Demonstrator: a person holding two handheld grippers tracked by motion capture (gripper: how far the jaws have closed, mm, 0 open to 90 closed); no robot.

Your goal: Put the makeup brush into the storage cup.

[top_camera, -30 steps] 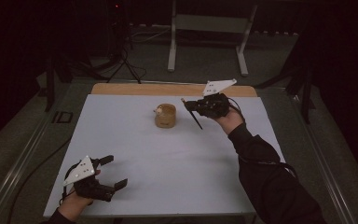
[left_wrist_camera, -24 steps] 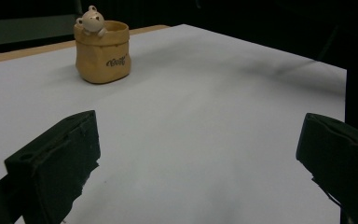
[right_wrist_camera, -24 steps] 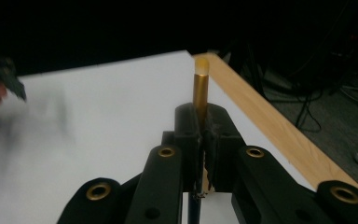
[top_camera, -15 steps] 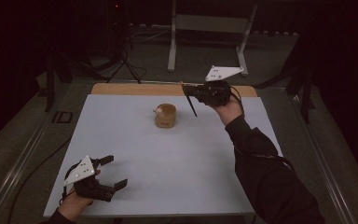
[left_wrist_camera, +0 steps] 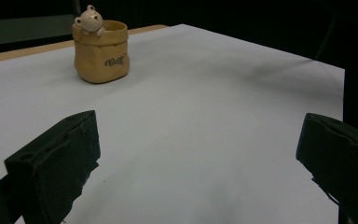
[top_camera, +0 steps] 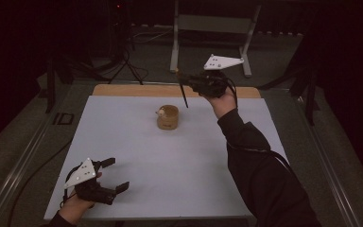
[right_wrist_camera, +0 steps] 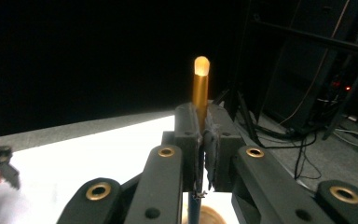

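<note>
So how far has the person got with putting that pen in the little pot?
Done: the right gripper has the pen clamped in its jaws, off the table. In hand: it holds the pen up beside the pot, tip pointing down. Left: lowering it in and letting go. The left gripper waits open near the table's front edge.

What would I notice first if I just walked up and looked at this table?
Probably the little tan pot with a tiny bear peeking over its rim, standing alone toward the far middle of the white table. Next, the right gripper raised above the far edge, pinching a pencil with a gold band and eraser. The left gripper rests open at the near left corner.
</note>
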